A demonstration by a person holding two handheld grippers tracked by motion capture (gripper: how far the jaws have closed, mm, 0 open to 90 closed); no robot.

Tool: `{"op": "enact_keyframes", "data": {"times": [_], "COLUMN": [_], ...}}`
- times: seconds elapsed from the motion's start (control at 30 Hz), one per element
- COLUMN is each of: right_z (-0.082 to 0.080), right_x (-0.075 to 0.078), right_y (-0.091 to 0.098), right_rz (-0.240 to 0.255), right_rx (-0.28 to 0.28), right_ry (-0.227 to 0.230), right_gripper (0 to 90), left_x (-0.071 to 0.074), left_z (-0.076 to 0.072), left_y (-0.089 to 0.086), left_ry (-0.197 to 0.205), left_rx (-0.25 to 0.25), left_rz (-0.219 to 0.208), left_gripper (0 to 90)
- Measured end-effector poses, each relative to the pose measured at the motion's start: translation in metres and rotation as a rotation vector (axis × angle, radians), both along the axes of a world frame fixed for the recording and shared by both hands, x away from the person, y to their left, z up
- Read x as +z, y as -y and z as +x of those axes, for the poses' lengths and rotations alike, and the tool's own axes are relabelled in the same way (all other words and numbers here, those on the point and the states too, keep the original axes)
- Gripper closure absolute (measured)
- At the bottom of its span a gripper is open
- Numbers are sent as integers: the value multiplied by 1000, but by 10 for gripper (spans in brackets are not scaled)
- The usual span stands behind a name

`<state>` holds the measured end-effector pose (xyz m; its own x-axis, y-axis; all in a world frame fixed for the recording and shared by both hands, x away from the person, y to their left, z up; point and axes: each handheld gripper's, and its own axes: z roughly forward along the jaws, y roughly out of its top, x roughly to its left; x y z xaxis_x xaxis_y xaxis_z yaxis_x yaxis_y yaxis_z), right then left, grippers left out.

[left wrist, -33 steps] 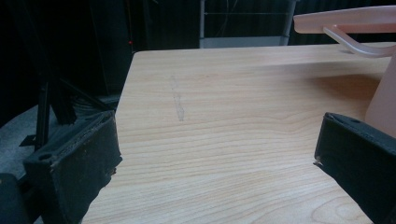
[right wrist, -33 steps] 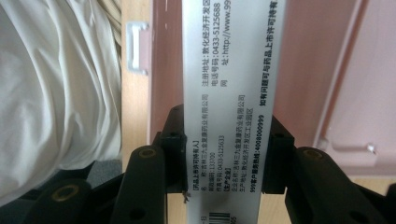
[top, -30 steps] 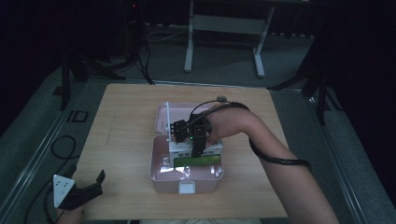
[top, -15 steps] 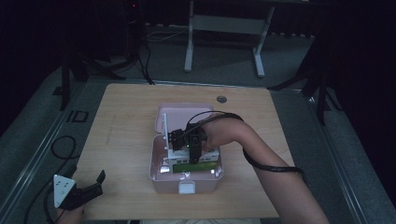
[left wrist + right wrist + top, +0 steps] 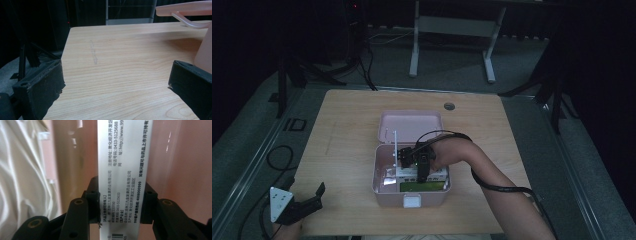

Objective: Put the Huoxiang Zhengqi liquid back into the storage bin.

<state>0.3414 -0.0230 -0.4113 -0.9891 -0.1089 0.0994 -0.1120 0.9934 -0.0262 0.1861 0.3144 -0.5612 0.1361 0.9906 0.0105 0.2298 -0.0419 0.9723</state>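
A: Report the condition of the right gripper [image 5: 422,167]

B: Its jaws are clamped on a white medicine carton [image 5: 123,177], one pad against each narrow side. In the right gripper view the carton runs straight up from between the jaws, with black printed text and a barcode along its face. Pink plastic wall shows behind it and white crumpled material lies to its left

A: Location of the carton on the table?

B: In the high view the right gripper is over the open pink storage box [image 5: 384,187], which sits near the middle of the wooden table [image 5: 347,130]. The carton is down inside the box cavity. The box lid [image 5: 409,125] is swung back and lies flat on the far side. A green-faced pack [image 5: 422,186] lies along the near wall of the box

A: Condition of the left gripper [image 5: 307,202]?

B: Jaws apart, nothing between them. It is at the near left corner of the table, well apart from the box. In the left gripper view bare wood lies between the two black jaws, and the pink box wall and lid edge stand at the right

A: Contact between the two grippers?

B: None; they are well apart
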Motion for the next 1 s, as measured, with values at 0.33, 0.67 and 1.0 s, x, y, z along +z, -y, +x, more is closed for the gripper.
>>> {"op": "enact_keyframes", "data": {"times": [0.33, 0.67, 1.0], "right_z": [1, 0, -3], "right_x": [-25, -45, -43], "right_y": [3, 1, 1], "right_rz": [-12, -28, -4], "right_rx": [-4, 1, 21], "right_ry": [-2, 6, -20], "right_gripper": [614, 613, 560], "left_x": [0, 0, 0], "left_z": [0, 0, 1], "left_y": [1, 1, 1], "left_ry": [-3, -4, -6], "left_rx": [-5, -7, -9], "left_rz": [8, 9, 11], "left_gripper": [2, 2, 2]}}
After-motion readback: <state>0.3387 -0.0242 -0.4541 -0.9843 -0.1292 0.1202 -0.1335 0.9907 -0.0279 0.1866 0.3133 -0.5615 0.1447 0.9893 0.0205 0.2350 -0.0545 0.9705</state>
